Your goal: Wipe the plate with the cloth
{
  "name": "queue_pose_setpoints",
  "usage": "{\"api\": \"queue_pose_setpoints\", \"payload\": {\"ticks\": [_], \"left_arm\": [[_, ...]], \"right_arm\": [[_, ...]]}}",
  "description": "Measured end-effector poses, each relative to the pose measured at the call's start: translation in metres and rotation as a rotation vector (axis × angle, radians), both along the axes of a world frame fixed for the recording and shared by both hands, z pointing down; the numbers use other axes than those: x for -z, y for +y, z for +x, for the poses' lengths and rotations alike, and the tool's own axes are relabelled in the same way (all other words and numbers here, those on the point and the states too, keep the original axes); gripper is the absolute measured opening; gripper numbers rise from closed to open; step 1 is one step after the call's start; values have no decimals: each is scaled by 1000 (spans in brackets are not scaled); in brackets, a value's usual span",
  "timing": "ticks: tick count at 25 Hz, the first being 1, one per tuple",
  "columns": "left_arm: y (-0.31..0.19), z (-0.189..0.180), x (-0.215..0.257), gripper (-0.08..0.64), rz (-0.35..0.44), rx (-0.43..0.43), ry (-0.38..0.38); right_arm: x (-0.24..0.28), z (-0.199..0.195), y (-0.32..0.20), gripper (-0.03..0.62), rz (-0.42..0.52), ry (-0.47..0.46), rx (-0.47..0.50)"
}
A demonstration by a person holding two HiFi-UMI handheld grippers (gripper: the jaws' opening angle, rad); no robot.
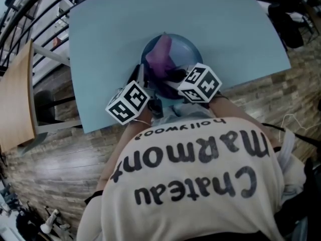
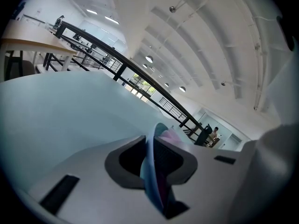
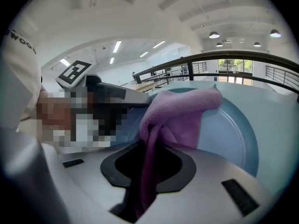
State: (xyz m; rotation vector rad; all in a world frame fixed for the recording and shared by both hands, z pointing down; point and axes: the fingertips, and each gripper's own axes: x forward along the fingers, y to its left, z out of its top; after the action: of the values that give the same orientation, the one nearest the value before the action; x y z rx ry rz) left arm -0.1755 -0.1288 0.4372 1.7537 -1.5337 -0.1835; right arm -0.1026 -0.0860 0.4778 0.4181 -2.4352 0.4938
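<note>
Rim of the blue plate clamped in the left gripper, over the pale table, apparently tilted; right gripper pinches the purple cloth, draped against the plate's face.

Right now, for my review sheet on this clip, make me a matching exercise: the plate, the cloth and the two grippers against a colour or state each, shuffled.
Things:
1. plate
2. cloth
3. left gripper
4. right gripper

Colour or state:
A. purple, lying against the plate's face
B. shut on the plate's rim
C. blue and round
D. shut on a hanging fold of the cloth

Pairs: 1-C, 2-A, 3-B, 4-D
</note>
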Motion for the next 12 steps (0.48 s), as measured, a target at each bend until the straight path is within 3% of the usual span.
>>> {"api": "queue_pose_setpoints", "payload": {"ticks": [7,12], "left_arm": [[2,-5,-3,46,-8,-41,-4],[4,-5,1,41,3,-72,-84]], "right_arm": [[-14,22,-5,83,-59,17,-123],[-18,39,-10,83,-118,6,-212]]}}
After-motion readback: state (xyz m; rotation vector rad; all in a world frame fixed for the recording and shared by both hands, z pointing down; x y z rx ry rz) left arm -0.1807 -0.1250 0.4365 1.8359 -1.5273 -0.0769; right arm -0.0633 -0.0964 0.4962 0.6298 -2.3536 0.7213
